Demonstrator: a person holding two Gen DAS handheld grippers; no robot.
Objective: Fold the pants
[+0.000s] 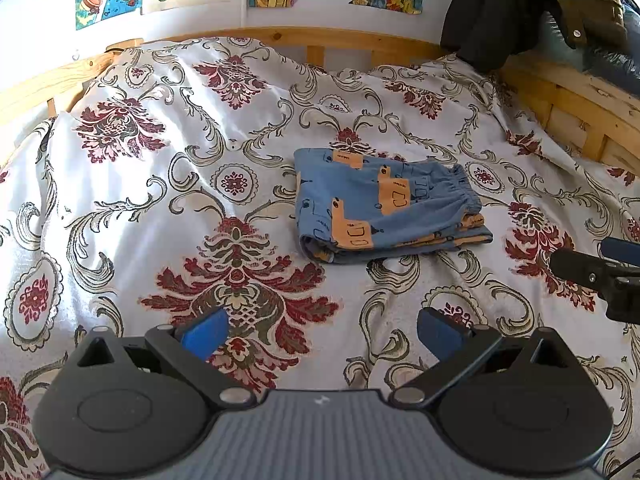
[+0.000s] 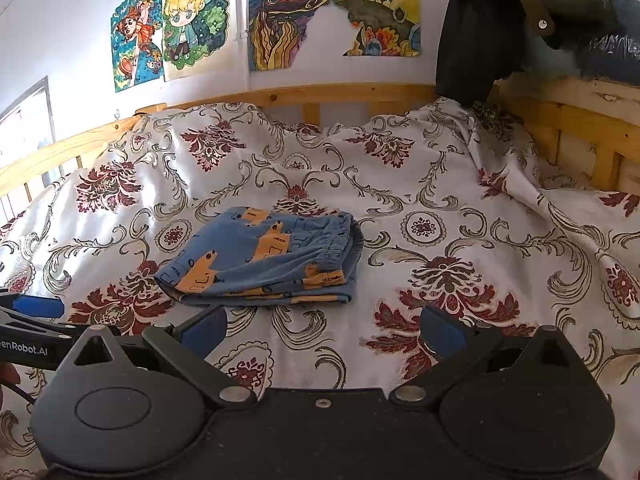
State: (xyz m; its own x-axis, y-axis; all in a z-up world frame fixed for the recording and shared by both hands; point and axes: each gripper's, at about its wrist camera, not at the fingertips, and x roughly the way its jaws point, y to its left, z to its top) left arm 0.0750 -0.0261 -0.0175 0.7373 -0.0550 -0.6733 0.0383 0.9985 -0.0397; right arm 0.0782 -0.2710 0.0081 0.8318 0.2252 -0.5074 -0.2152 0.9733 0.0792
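Small blue pants (image 1: pixel 384 208) with an orange print lie folded in a compact rectangle on the flowered bedspread (image 1: pixel 160 200), elastic waistband to the right. The right wrist view has the same pants (image 2: pixel 264 260) just beyond the fingers. My left gripper (image 1: pixel 322 332) hovers open over the spread, well short of the pants, nothing between its blue pads. My right gripper (image 2: pixel 324 330) is open too, empty, close in front of the pants' near edge. Each gripper shows at the edge of the other's view: the right gripper (image 1: pixel 600 268) and the left gripper (image 2: pixel 32 312).
A wooden bed rail (image 1: pixel 320 40) runs along the back and right (image 2: pixel 580 120). Dark clothing (image 2: pixel 472 32) hangs at the back right corner. Coloured drawings (image 2: pixel 180 24) are stuck on the white wall. The bedspread is wrinkled and bunched near the right rail.
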